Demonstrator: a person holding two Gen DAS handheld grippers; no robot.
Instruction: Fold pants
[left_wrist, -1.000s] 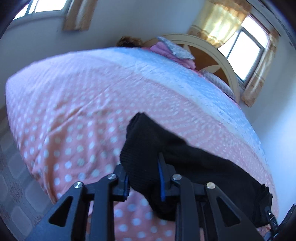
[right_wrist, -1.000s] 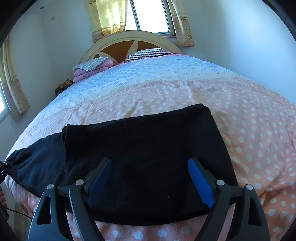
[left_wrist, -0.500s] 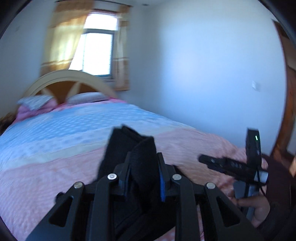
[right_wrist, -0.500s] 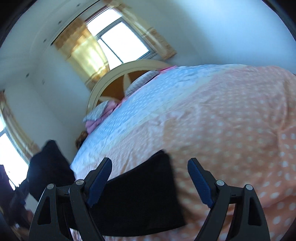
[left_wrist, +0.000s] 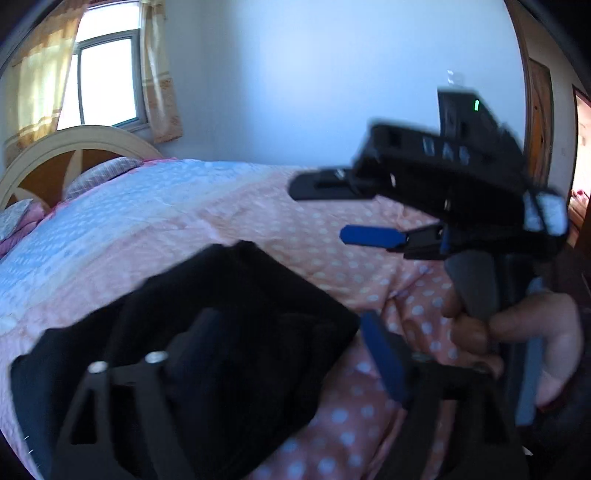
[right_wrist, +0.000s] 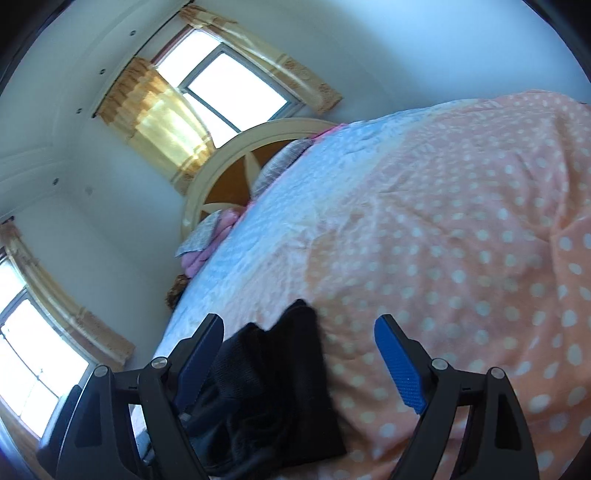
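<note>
The black pants (left_wrist: 236, 314) lie in a folded heap on the pink dotted bed cover (left_wrist: 325, 258). My left gripper (left_wrist: 291, 325) hovers just over the heap. Its jaws are opening, with the fold's right edge between them and no pad pressing on it. My right gripper (left_wrist: 321, 212) is at the upper right of the left wrist view, held by a hand (left_wrist: 517, 332), open and holding nothing. In the right wrist view the right gripper (right_wrist: 299, 321) stands wide over the bed cover (right_wrist: 461, 221), and the pants (right_wrist: 273, 387) lie low beside its left finger (right_wrist: 199, 354).
A cream headboard (left_wrist: 74, 147) with pillows (right_wrist: 280, 162) and folded pink bedding (right_wrist: 207, 247) stands at the far end of the bed. Curtained windows (right_wrist: 229, 85) sit behind it. A white wall and a wooden door frame (left_wrist: 539, 122) lie to the right.
My left gripper swung across the bed with the pants' end pinched in it, laid that end over the rest and spread its jaws. My right gripper rolled and drew off the cloth.
</note>
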